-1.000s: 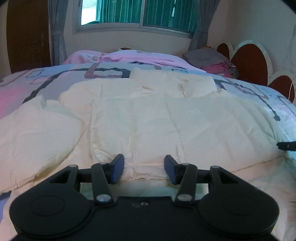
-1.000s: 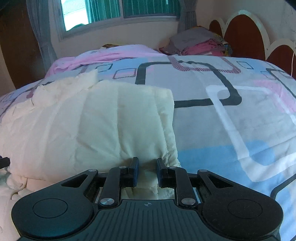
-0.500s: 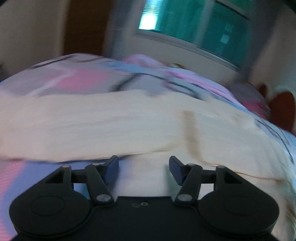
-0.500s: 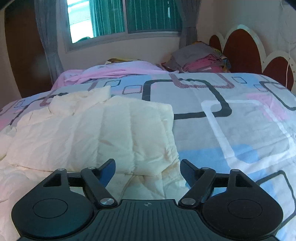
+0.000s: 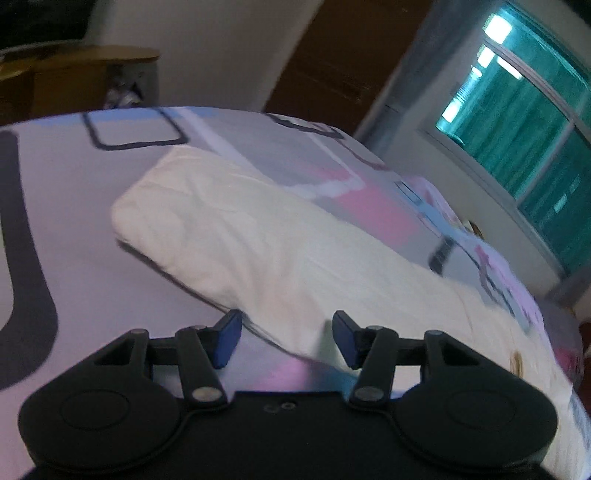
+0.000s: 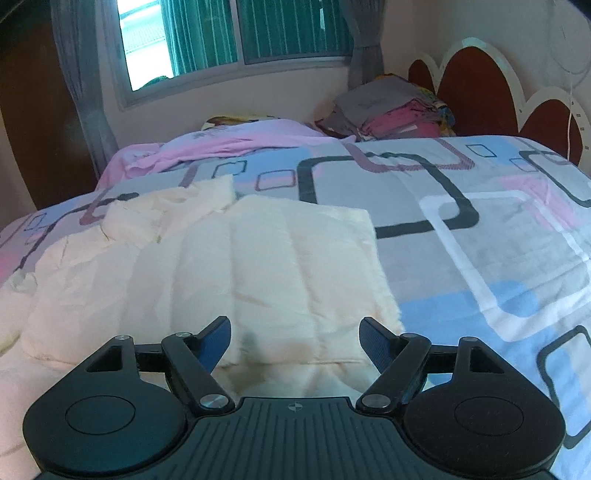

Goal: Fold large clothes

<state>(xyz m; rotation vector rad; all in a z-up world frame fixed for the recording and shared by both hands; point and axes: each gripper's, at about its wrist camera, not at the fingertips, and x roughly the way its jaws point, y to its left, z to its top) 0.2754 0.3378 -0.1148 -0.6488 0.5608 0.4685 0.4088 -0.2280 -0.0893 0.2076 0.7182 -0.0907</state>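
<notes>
Both grippers have their jaws spread and hold nothing. The right gripper (image 6: 294,338) hovers low over the near edge of the cream padded jacket (image 6: 229,273), with a folded panel of it lying flat just ahead between the blue pads; this panel looks like one side or sleeve already turned in over the body. The left gripper (image 5: 284,338) is tilted and points along the other sleeve (image 5: 236,236), which stretches out long and flat over the bedspread (image 5: 66,206), its end far from the jaws. The nearest part of this sleeve sits just in front of the open jaws, but I cannot tell if the pads touch it. The jacket lies on the bed, toward the left part of the patterned cover in the right wrist view, with its collar area (image 6: 173,206) crumpled toward the window (image 6: 236,33). As I judge it, the folding is at an early to middle stage: one side is turned in, the outstretched sleeve is not yet folded, and the body must then be folded in half. A stack of folded clothes (image 6: 391,110) sits near the headboard (image 6: 476,70).
</notes>
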